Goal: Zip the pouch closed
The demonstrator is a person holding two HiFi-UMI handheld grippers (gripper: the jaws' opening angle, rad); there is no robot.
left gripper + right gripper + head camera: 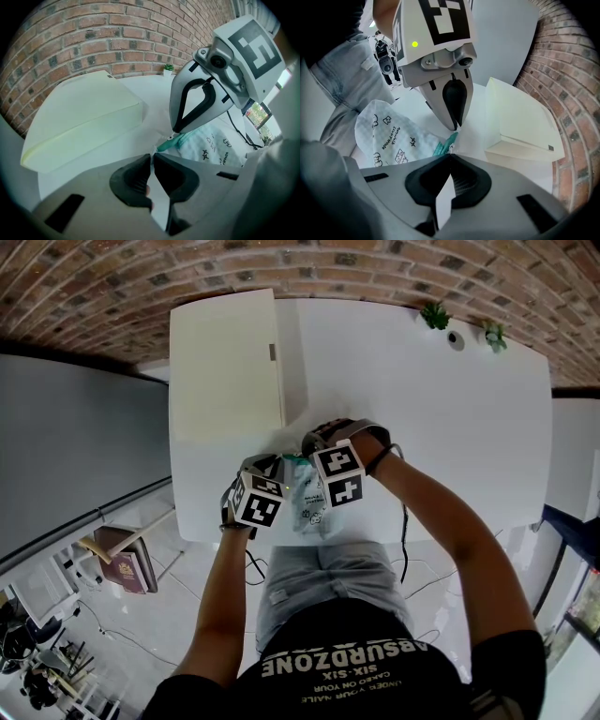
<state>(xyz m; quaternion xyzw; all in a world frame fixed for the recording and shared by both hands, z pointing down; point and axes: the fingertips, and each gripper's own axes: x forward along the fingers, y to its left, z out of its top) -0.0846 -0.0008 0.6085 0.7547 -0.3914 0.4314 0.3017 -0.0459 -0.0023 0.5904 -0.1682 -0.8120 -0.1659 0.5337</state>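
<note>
Left gripper [151,157] and right gripper [451,153] (jaws closed) pinch the pouch [389,136] at the table [450,418] edge, 6 o'clock; bare toward 1 o'clock.

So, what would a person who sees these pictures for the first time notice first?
Probably the left gripper and the right gripper, each bearing a black-and-white marker cube, meeting tip to tip over the teal zipper of a white fabric pouch printed with doodles, at the white table's near edge. Then the large white box on the table's left, and the red brick wall behind.
</note>
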